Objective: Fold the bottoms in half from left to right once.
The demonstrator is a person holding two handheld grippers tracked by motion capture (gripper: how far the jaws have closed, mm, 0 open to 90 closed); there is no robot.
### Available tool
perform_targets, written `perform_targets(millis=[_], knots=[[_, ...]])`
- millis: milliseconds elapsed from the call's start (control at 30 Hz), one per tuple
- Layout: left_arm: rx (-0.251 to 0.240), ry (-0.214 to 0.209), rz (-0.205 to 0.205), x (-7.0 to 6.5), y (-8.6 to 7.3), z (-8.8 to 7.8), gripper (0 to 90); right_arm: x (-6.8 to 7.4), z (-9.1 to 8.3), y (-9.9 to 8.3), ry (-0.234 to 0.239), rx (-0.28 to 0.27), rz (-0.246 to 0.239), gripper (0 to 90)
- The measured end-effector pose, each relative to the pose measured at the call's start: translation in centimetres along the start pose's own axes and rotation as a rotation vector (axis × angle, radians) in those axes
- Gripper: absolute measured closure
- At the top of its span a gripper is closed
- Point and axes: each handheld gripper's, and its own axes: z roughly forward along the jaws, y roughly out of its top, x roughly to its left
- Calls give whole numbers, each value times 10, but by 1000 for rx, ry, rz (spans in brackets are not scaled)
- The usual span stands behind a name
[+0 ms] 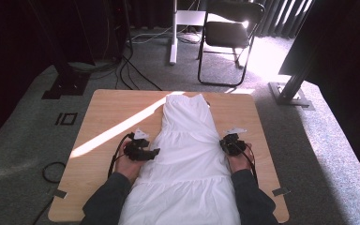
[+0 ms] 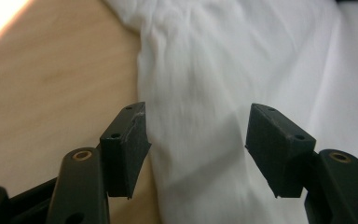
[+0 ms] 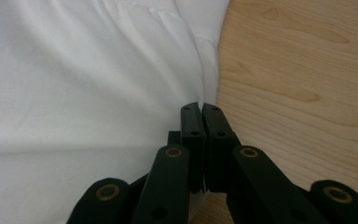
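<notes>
Dress (image 1: 187, 154): white, flat on table (image 1: 108, 117), long axis running away from the person. Left gripper (image 2: 196, 140) gapes astride its edge (nothing pinched); right gripper (image 3: 200, 112) closed at opposite hem, cloth apparently nipped.

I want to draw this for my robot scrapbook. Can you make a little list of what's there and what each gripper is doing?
cloth: white tiered dress, laid flat lengthwise
surface: light wooden table, sunlight stripe across it
left gripper: jaws open, over the dress's left edge, no pinch
right gripper: jaws shut at the dress's right edge; cannot tell whether cloth is pinched
behind table: black folding chair on grey carpet
</notes>
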Motion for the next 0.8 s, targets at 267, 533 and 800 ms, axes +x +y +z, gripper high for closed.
perform_targets(millis=[267, 533, 800], knots=[[71, 2, 11, 3, 11, 51, 642, -3, 0, -2, 23, -9, 32, 885], [40, -40, 41, -14, -26, 20, 825, 14, -22, -24, 65, -4, 4, 887], [13, -75, 51, -28, -66, -13, 820, 37, -56, -58, 178, 28, -7, 846]])
